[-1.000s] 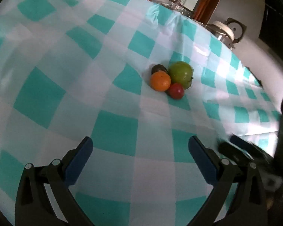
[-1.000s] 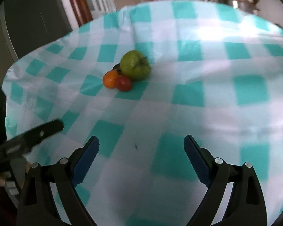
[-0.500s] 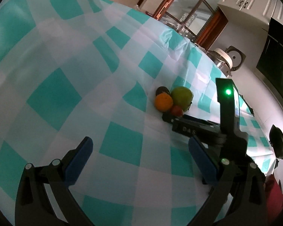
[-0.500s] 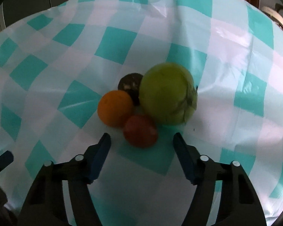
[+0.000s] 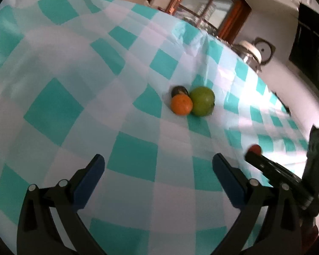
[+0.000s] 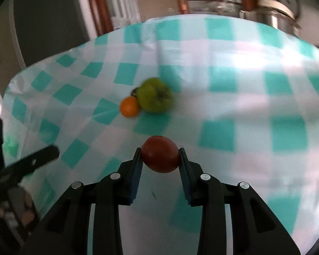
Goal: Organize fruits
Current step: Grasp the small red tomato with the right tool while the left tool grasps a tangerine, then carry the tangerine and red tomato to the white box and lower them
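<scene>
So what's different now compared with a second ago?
The right gripper closed on the red fruit and pulled it away from the pile. The orange, green fruit and dark fruit stayed together; the left gripper stayed open, empty.

Both views are dim indoors, with daylight entering from the windows beyond the table. A washed-out glare patch lies on the checked cloth toward the right. Fisheye bending curves the squares and blackens the corners. The right wrist view is smeared by motion blur; the green fruit looks soft.
</scene>
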Motion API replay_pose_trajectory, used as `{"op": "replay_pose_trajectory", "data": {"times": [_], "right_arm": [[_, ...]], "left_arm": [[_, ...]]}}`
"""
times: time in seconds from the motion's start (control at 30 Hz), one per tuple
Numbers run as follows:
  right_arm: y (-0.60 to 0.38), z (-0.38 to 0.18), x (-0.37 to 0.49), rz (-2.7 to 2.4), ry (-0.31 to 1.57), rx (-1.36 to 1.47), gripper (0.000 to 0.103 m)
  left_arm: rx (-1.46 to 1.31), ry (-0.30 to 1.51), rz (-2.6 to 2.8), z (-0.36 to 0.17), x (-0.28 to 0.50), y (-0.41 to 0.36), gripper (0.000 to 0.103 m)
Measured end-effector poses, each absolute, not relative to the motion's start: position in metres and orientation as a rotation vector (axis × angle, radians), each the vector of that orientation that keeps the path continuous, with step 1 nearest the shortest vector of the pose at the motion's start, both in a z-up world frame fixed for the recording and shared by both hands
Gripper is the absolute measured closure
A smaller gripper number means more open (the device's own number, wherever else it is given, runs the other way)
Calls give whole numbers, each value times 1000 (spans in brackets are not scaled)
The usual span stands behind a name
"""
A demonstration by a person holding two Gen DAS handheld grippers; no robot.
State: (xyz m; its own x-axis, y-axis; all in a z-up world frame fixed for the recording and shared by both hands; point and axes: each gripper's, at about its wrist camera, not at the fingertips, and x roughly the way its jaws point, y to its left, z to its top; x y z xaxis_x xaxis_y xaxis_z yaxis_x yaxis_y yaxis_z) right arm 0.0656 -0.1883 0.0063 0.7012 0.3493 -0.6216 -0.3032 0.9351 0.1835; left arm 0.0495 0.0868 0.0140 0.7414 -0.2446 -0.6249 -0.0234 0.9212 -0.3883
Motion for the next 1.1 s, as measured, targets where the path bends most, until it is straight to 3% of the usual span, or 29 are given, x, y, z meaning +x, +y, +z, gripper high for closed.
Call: {"op": "replay_pose_trajectory", "data": {"times": [0.2, 0.5, 0.7, 0.77, 0.83, 1.1], "right_arm": [[-230, 0, 73, 383, 744, 332, 68], [-234, -3, 79, 429, 749, 394, 68], [-234, -3, 81, 435, 754, 401, 68], [-234, -3, 80, 439, 752, 403, 68], [-235, -4, 80, 443, 748, 408, 68], [-236, -3, 77, 447, 735, 411, 68]], "left_arm": [[-294, 817, -88, 10, 71, 69, 2], [-137, 872, -38, 8, 172, 27, 2], [63, 952, -83, -3, 213, -1, 17], [92, 928, -137, -1, 214, -5, 35], [100, 902, -126, 2, 207, -4, 63], [-5, 778, -175, 26, 77, 16, 63]]}}
